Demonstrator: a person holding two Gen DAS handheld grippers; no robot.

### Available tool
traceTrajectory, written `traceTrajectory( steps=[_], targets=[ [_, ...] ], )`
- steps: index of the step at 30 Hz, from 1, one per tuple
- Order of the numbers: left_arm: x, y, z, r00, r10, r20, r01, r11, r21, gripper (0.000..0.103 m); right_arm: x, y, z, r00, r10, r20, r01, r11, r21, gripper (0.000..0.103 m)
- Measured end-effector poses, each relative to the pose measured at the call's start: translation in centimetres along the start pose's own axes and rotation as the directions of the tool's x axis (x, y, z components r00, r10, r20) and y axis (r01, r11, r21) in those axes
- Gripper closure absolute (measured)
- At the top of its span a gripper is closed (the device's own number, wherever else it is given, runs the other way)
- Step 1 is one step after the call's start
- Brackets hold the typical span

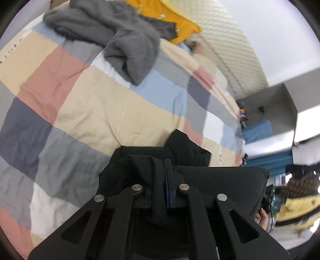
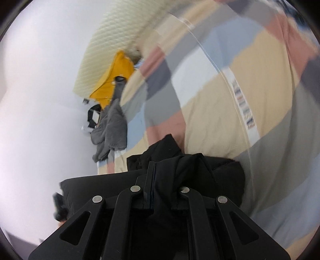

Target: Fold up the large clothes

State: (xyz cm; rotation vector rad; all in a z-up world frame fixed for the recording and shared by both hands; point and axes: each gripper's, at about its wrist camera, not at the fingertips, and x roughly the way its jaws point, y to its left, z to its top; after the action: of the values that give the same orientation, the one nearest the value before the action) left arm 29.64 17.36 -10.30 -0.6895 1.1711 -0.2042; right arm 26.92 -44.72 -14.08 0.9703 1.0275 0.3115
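Note:
A black padded jacket (image 1: 210,178) hangs bunched between both grippers, lifted above a bed with a patchwork duvet (image 1: 94,104). My left gripper (image 1: 162,180) is shut on a fold of the jacket, which covers the fingertips. In the right wrist view my right gripper (image 2: 160,180) is shut on another fold of the same jacket (image 2: 180,166), near its zipper edge. The fabric stretches sideways between the two grippers. The duvet (image 2: 216,96) lies behind it.
A grey fleece garment (image 1: 120,36) lies crumpled at the far side of the bed, also in the right wrist view (image 2: 112,128). A yellow garment (image 1: 174,18) and a cream headboard (image 1: 230,46) are behind it. A person in a yellow jacket (image 1: 296,208) stands at the right.

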Motion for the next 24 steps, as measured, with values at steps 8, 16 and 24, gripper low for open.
traceTrajectory(
  steps=[8, 16, 24],
  targets=[
    [7.2, 1.3, 2.6, 0.997, 0.064, -0.045, -0.068, 0.994, -0.083, 0.094, 6.0, -5.5, 1.7, 0.999, 0.039, -0.016, -0.033, 0.969, 0.246, 0.098],
    [11.3, 2.7, 3.6, 0.993, 0.035, -0.108, -0.051, 0.986, -0.157, 0.094, 9.6, -8.6, 2.6, 0.993, 0.107, -0.040, -0.088, 0.941, 0.327, 0.094],
    [7.7, 3.1, 2.1, 0.993, -0.072, -0.095, 0.053, 0.980, -0.190, 0.090, 5.6, -8.6, 1.2, 0.984, 0.177, -0.004, -0.167, 0.936, 0.309, 0.061]
  ],
)
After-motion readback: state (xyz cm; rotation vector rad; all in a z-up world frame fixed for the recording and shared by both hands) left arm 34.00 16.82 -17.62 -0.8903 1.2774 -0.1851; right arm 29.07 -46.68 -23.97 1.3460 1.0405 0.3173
